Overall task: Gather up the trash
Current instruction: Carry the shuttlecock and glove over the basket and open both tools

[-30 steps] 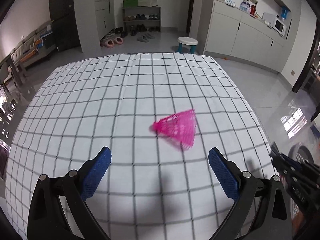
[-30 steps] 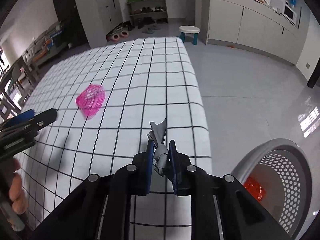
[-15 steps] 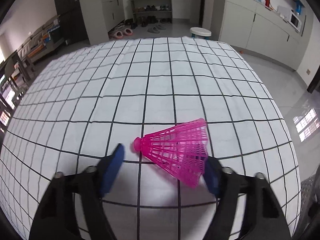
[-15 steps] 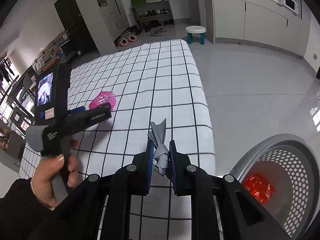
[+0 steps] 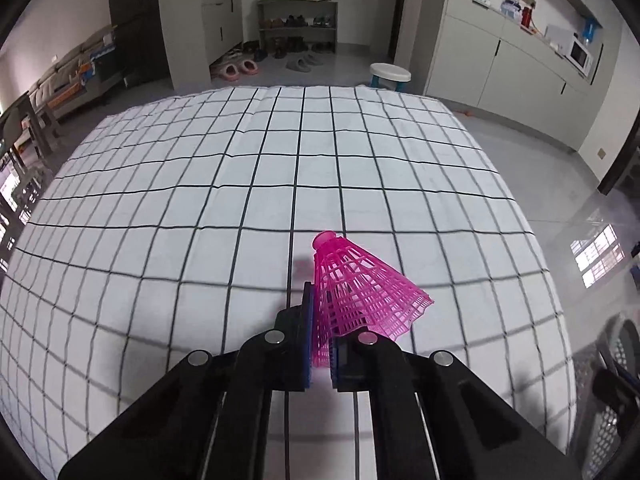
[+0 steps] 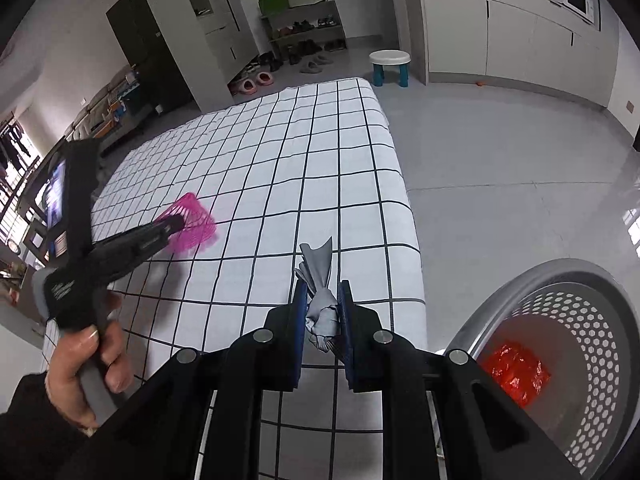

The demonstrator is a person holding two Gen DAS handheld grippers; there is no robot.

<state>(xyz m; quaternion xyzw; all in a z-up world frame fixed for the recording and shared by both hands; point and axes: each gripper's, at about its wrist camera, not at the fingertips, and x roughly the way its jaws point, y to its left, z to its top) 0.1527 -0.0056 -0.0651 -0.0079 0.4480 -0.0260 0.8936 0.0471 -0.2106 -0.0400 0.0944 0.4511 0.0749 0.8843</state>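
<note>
The left tongs clamp the pink shuttlecock by its skirt, above the checked table. The right tongs pinch a grey wrapper beside the bin.

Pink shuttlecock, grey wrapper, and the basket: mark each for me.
pink shuttlecock (image 5: 360, 292): left wrist view, on its mesh skirt.
grey wrapper (image 6: 320, 312): right wrist view, on its twisted middle between the pads.
basket (image 6: 576, 312): right wrist view, on its perforated inner wall.

Checked cloth near white stool and shoe rack
</note>
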